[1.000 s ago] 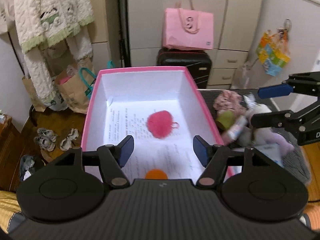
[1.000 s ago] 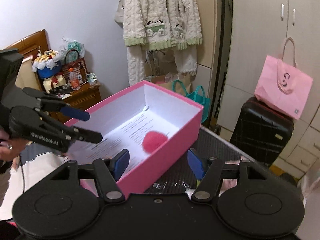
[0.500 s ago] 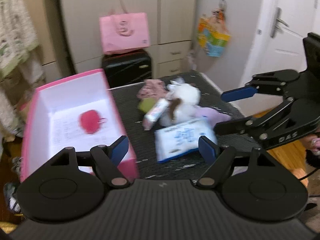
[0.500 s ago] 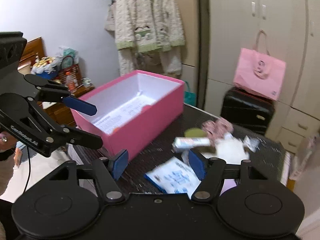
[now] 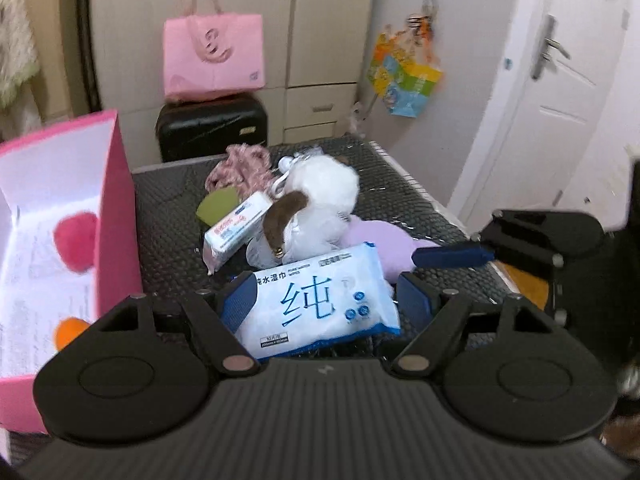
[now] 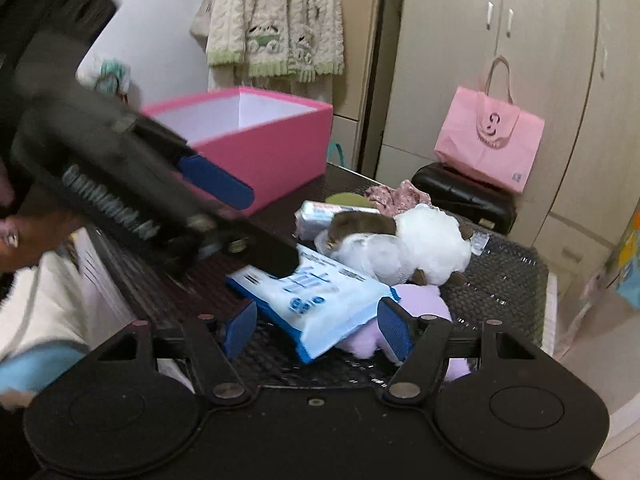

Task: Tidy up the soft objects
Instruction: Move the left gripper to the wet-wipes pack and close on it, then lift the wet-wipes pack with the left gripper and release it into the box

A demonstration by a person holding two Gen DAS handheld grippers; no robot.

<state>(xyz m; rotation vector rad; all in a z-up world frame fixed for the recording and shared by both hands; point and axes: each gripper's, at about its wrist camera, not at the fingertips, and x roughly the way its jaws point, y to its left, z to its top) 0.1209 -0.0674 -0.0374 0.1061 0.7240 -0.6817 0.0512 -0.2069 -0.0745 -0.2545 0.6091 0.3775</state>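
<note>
Pink box, far left on the table: open, white-lined, holding a red pompom and an orange ball. These two count as sorted.

Black mat, right of the box: carries the unsorted heap, every piece outside the box.
- Green pad, part hidden under a small tissue pack.
- Pink floral cloth, bunched at the back of the heap.
- White plush toy with a brown ear, lying on its side.
- Purple plush, beneath and just beside the white one.
- Wet-wipe pack, blue and white, at the near edge, resting partly on the purple plush.

Left gripper: fingers spread, the wet-wipe pack lying between them; its left finger looks close against the pack's edge, the right finger apart, and no squeeze is seen.

Right gripper: fingers spread, poised over the near end of the same pack and the purple plush; nothing pinched.

Status: early. Two items are boxed and six remain on the mat. The wet-wipe pack appears to be the next pick, likely a two-handed one.
</note>
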